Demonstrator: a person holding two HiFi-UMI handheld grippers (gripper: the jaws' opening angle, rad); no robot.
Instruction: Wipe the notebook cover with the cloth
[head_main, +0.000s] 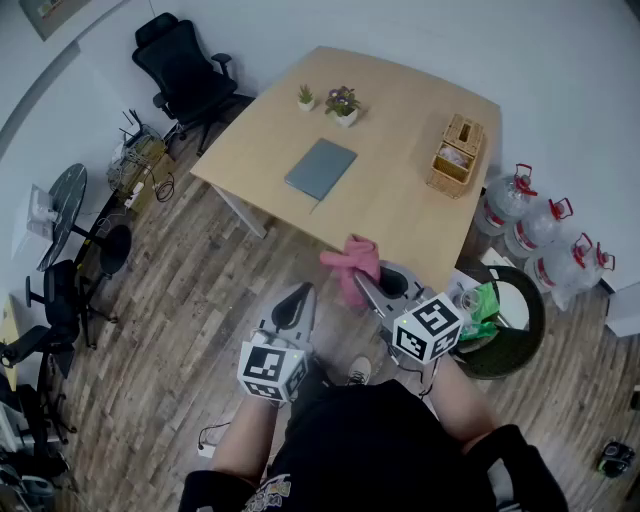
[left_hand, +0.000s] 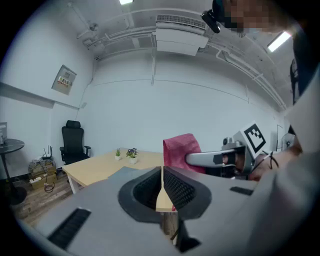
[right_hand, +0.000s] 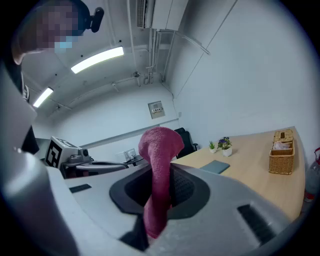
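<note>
Head view: notebook (head_main: 320, 168), grey, lies flat near the middle of the tabletop (head_main: 400, 120), well apart from both grippers; two potted plants (head_main: 340, 103) stand beyond it, and a basket (head_main: 456, 155) to its right. Left gripper (head_main: 300, 293) and right gripper (head_main: 368, 290) are held over the floor (head_main: 180, 330), short of the tabletop's near edge; a pink cloth (head_main: 352, 262) hangs from the right one. Left gripper view: fingers (left_hand: 178, 187) clenched together, nothing between them; the notebook shows ahead on the tabletop. Right gripper view: fingers (right_hand: 186, 186) grasp the cloth, which bunches above them and trails below. Step in hand, by judgement: bringing the cloth toward the tabletop; wiping is not yet begun. The next move calls for a reach forward over the near edge and lowering the cloth flat onto the cover; the left gripper may need to steady the notebook so that it does not slide.
</note>
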